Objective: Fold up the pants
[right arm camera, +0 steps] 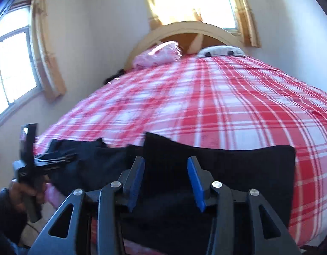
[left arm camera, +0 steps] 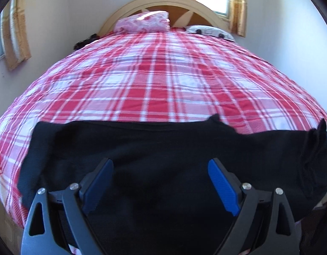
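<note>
From the left wrist we see our left tool [left arm camera: 160, 182] spread wide, holding nothing, above black pants [left arm camera: 142, 144] at the bed's [left arm camera: 163, 74] six o'clock edge. From the right wrist, our right tool [right arm camera: 166, 182] stands partly parted, apparently gripping nothing, above the pants [right arm camera: 227, 165].

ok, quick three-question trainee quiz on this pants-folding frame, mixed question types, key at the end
1. True or false: the black pants lie along the near edge of the bed, on the red plaid cover.
2. Multiple choice: the left gripper is (A) open above the pants, (B) shut on a pillow, (C) out of view.
3. Short answer: what shows between the fingers of the right gripper, and are the pads pressing on it?

Key:
1. True.
2. A.
3. Black pants fabric shows in the gap; the blue pads stand apart and do not press on it.
</note>
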A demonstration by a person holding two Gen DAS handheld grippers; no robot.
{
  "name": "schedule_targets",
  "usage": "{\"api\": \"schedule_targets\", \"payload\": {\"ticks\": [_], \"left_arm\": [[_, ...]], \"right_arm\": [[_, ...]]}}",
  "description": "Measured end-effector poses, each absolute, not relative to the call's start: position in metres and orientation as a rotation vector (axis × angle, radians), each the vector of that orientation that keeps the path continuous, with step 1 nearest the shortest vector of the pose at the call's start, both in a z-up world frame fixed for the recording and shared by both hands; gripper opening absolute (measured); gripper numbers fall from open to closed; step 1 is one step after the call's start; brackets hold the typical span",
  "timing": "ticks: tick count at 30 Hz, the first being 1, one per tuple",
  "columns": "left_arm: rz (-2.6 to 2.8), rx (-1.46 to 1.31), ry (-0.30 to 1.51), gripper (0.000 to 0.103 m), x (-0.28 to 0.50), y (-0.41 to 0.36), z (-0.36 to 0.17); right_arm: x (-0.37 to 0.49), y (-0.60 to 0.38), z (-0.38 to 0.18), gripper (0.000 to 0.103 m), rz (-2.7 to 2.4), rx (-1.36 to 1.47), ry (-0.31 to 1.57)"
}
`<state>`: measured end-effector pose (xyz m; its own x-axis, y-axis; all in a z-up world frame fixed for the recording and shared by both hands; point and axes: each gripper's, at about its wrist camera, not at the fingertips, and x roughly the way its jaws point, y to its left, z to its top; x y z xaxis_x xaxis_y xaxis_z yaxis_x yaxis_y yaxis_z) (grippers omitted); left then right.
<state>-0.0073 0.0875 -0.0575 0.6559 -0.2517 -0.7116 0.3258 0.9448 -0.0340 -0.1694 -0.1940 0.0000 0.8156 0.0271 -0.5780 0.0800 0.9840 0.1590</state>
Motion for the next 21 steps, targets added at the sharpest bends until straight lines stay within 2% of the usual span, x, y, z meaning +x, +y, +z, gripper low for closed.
{"api": "schedule_targets", "payload": {"ticks": [7,9,10,11,13,17,21], "left_arm": [[-0.373,0.22,0.746,0.094,-0.026,0.06,-0.052],[-0.376,0.221,0.757,0.094,-0.027,0.059,-0.054],[-0.381,0.214,0.764,0.094,-0.027,0.058,-0.054],[-0.387,0.208,0.769,0.094,-0.027,0.058,-0.054],[-0.398,0.205,0.768,0.094,-0.028,0.055,-0.053],[-0.417,0.222,0.75,0.094,-0.033,0.05,-0.051],[-0.459,0.207,0.751,0.094,-0.035,0.04,-0.05]], "right_arm": [[-0.108,-0.187,-0.031,0.046,0.051,0.17,0.662],[-0.096,-0.166,-0.042,0.063,0.117,0.132,0.673],[-0.096,-0.157,-0.044,0.079,0.134,0.103,0.653],[-0.096,-0.15,-0.045,0.083,0.161,0.083,0.647],[-0.097,-0.146,-0.043,0.083,0.239,0.097,0.655],[-0.13,-0.174,-0.022,0.083,0.297,0.312,0.576],[-0.175,-0.174,-0.011,0.081,0.257,0.226,0.604]]}}
